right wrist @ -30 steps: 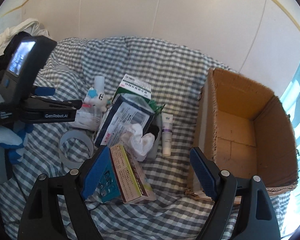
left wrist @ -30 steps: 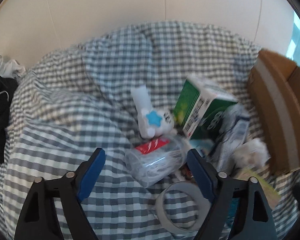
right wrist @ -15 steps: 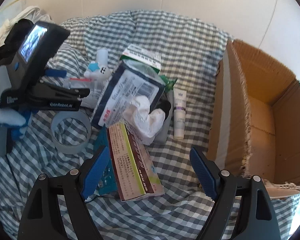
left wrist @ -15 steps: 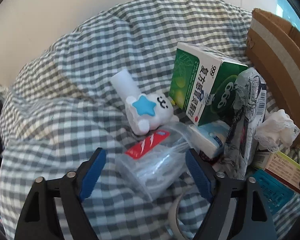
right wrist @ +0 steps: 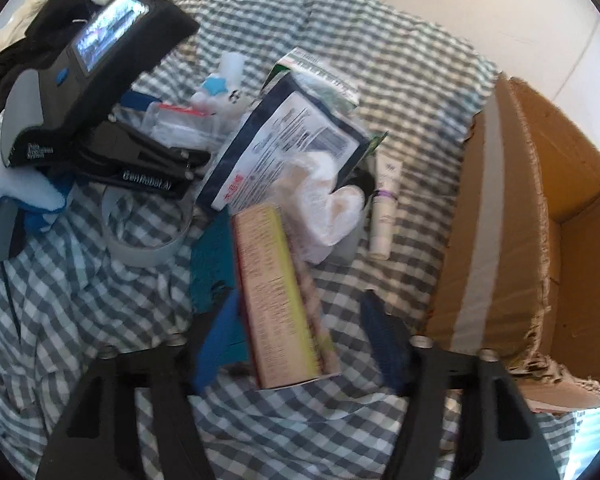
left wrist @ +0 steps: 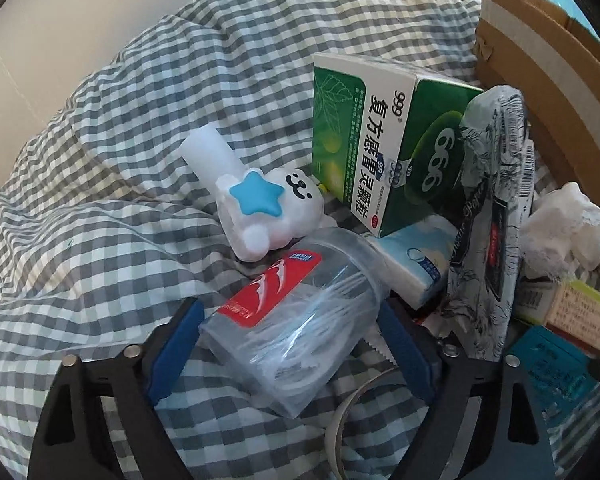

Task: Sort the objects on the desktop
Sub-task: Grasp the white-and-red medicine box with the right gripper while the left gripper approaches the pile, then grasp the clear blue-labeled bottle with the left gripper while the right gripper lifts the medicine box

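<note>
A clear plastic jar with a red label lies on the checked cloth, between the blue pads of my left gripper. Its jaws are closing and sit just beside the jar's sides; I see no squeeze. In the right wrist view a long pink and yellow-green box lies on a teal box. My right gripper straddles the long box with closing jaws. The left pad is next to the box, and a gap shows at the right pad.
Behind the jar lie a white bear toy, a green medicine box, a patterned tissue pack and crumpled tissue. A grey tape roll and a white tube lie nearby. An open cardboard box stands at the right.
Both grippers have come down closer to the pile. The left jaws now flank the jar. The right jaws have narrowed around the long box.
</note>
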Motion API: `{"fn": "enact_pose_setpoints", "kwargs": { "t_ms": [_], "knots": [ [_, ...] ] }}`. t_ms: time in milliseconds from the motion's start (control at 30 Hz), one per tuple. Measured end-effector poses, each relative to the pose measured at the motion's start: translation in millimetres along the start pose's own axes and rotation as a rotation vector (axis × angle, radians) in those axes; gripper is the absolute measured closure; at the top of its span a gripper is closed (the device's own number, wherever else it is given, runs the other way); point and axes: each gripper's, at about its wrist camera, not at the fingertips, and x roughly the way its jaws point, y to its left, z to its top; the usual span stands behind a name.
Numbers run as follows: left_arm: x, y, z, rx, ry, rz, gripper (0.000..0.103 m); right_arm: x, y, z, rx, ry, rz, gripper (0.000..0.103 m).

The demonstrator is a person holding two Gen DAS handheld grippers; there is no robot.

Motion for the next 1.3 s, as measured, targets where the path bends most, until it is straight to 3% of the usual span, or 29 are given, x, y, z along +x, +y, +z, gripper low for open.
{"fn": "enact_pose_setpoints", "kwargs": {
  "t_ms": [133,267,300,467,633,767,967,1067,1200,1300],
  "knots": [
    [-3.8,0.4,1.7,0.005,0.01,-0.019,0.02,14.3,-3.1,-5.4,-0.005,0.067,-0.053,0.05],
    [-10.4,-8.8,3.9,0.049,0.01,-0.076,0.022,23.4,-11.5,-9.0,0.03,0.093,-0.048,0.053],
    [-10.6,-10.4,5.1,0.056,0.011,-0.088,0.023,23.0,-11.3,-9.2,0.03,0.093,-0.047,0.061],
    [-2.2,-12.6,12.8,0.046,0.041,-0.129,0.032,6.8,-12.8,-5.1,0.068,0.055,0.011,0.072],
    [-11.3,-3.5,19.6,-0.023,0.022,-0.182,0.039,-5.8,-17.9,-1.8,0.121,0.019,0.048,0.074],
    [-51.6,2.1,19.3,-0.043,0.012,-0.181,0.042,-18.0,-24.5,-0.6,0.171,-0.026,0.075,0.074],
    [-75.0,-2.1,21.6,-0.07,-0.017,-0.172,0.046,-27.1,-26.4,6.9,0.207,-0.107,0.08,0.074],
    [-68.8,-9.8,19.8,-0.064,0.006,-0.156,0.047,-31.6,-27.2,10.1,0.215,-0.131,0.075,0.074],
    [-27.7,-21.8,12.9,-0.047,0.046,-0.115,0.048,-38.2,-24.8,10.3,0.211,-0.157,0.068,0.074],
    [-20.5,-28.0,10.5,-0.066,0.029,-0.078,0.049,-44.9,-23.2,11.0,0.205,-0.187,0.056,0.074]
  ]
}}
